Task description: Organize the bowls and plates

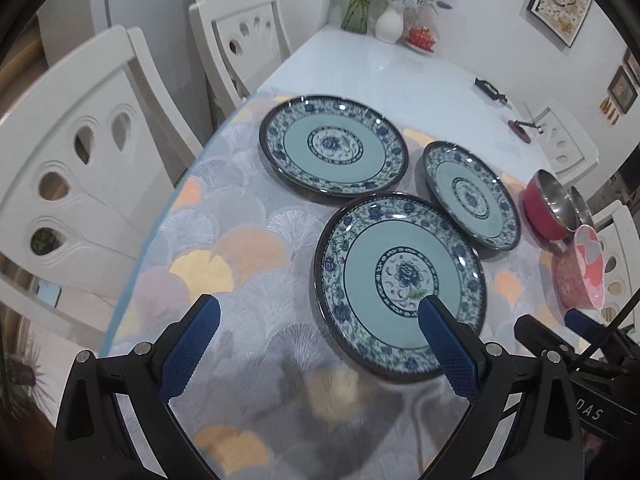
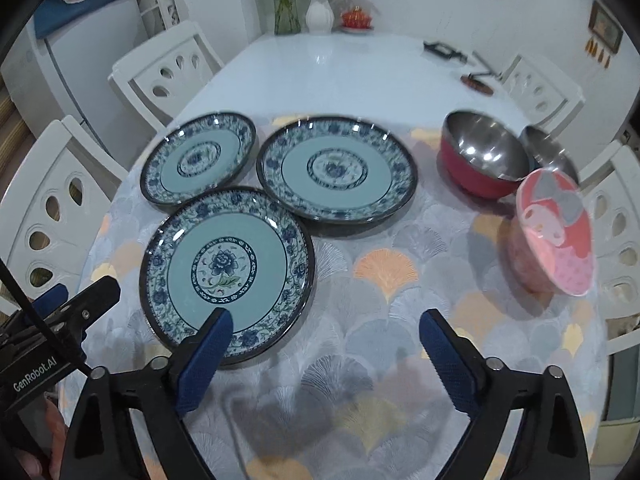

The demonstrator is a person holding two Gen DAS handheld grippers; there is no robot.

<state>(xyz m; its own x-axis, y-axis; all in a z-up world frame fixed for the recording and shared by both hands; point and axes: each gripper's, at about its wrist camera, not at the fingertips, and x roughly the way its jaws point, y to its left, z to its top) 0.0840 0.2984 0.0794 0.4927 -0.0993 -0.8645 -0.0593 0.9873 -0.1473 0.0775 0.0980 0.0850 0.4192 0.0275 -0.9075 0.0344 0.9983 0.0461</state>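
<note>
You kept both the left gripper (image 1: 318, 314) and the right gripper (image 2: 326, 328) with fingers wide and holding nothing. Three plates lay on the table (image 2: 400, 300), the nearest plate (image 2: 228, 272) just under them; the bowls (image 2: 484, 160) stood apart.

glossy ceramic plates (image 2: 335, 168), shiny metal bowl (image 2: 482, 152) w/ red outside

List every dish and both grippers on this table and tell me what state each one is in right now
Near plate: flat on the tablecloth, empty, separate.
Middle plate: flat, empty, unstacked.
Far left plate: flat, empty, unstacked.
Red bowl: upright, empty, steel inside.
Steel bowl: upright behind the red one, mostly hidden.
Pink bowl: tilted toward the camera.
Left gripper: open, holding nothing.
Right gripper: open, holding nothing.
</note>
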